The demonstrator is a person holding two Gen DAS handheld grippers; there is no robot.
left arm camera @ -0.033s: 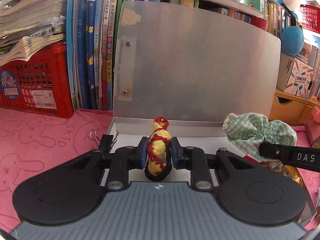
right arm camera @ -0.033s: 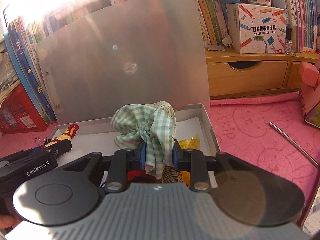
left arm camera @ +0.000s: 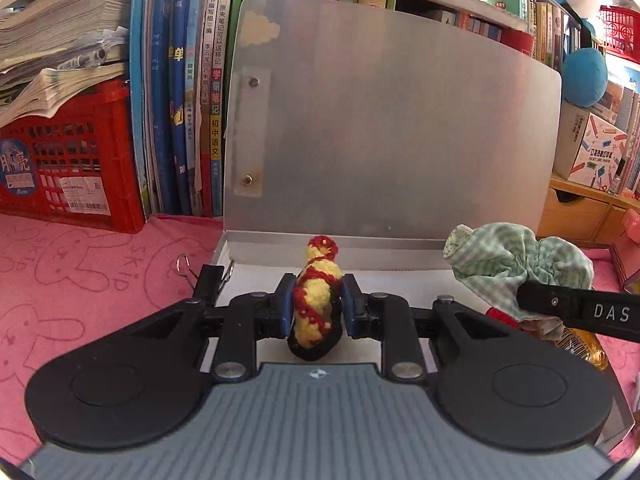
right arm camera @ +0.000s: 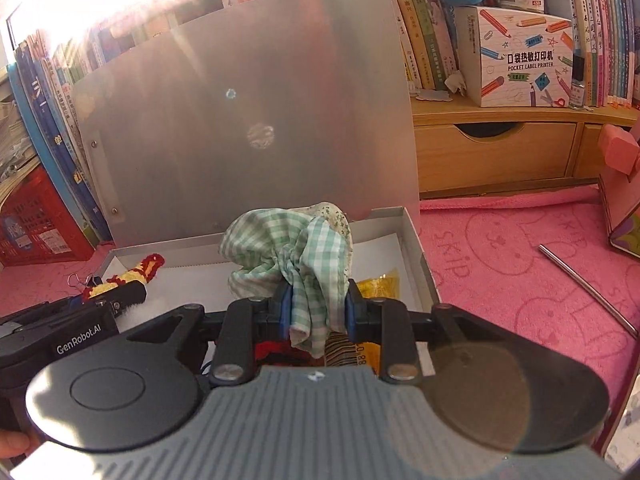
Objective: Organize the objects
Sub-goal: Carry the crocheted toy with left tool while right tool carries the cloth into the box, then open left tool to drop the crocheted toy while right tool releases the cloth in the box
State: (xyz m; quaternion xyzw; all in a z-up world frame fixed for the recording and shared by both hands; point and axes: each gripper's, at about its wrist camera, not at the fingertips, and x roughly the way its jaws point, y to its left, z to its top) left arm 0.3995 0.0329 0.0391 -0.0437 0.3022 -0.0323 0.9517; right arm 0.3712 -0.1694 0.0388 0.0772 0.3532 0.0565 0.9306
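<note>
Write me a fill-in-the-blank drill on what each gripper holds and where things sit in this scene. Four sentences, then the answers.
1. The left gripper is shut on a yellow crocheted piece trimmed in ____ yarn.
2. The right gripper is shut on a green-and-white ____ cloth.
3. Both items are held over an open ____ box with its lid upright.
4. A metal rod lies on the ____ mat.

Answers: red; checked; grey; pink

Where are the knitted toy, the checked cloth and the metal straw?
Knitted toy (left arm camera: 316,304): left wrist view, on its yellow middle between the pads.
Checked cloth (right arm camera: 280,248): right wrist view, on the bunched top.
Metal straw (right arm camera: 588,288): right wrist view, mid-length on the pink mat.
</note>
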